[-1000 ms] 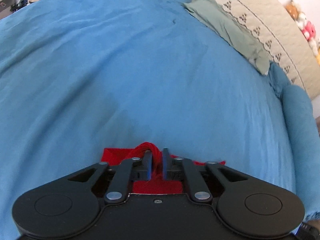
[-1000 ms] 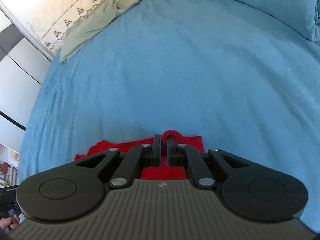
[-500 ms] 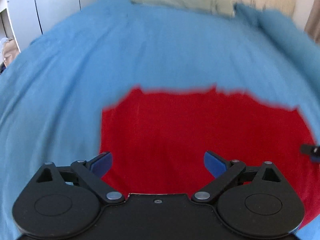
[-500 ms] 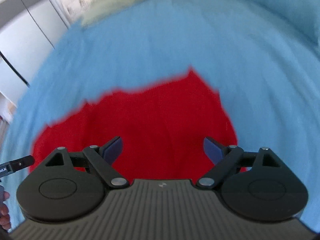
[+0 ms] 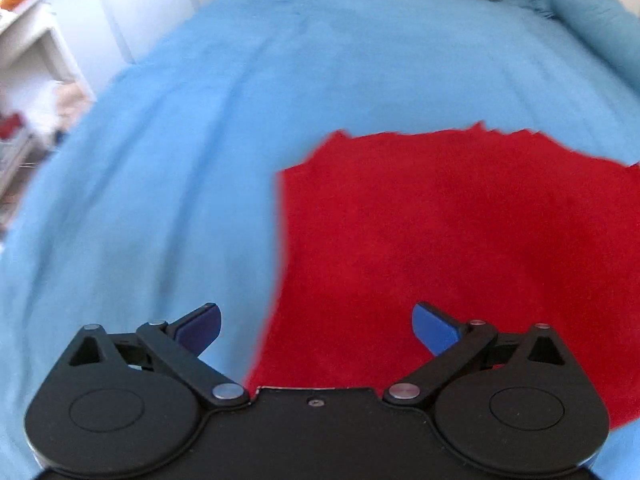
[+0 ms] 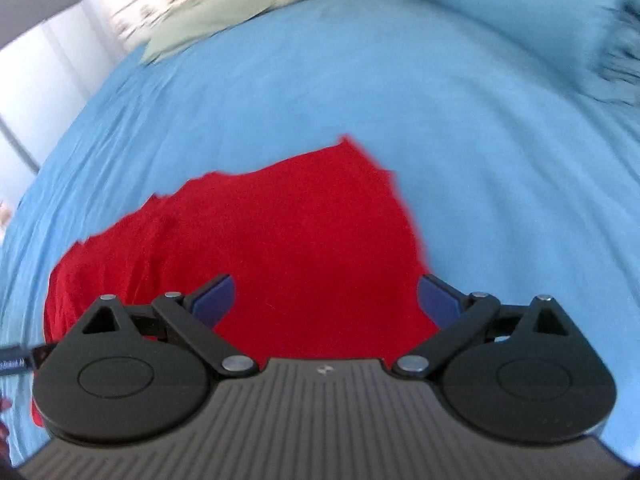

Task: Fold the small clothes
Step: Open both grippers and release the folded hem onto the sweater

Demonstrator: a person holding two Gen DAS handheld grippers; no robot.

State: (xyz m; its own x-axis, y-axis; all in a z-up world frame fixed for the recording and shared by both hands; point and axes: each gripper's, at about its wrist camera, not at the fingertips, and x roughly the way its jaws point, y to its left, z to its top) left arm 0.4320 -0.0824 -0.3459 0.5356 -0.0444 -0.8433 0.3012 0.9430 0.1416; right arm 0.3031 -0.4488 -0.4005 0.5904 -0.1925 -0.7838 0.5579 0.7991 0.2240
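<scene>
Red cloth [image 5: 460,248] laid flat on the blue bed [image 5: 180,160], left tongs [image 5: 316,326] spread wide, nothing gripped, right tongs [image 6: 326,300] spread wide, nothing gripped, both held above the cloth

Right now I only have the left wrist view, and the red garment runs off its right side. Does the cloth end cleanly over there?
Observer: Yes. In the right wrist view the red garment ends in a fairly straight right edge, with bare blue bedsheet beyond it.
Operator: Is the right tool gripping the cloth?
Observer: No. The right tool is open over the cloth, and nothing is pinched between its pads.
</scene>
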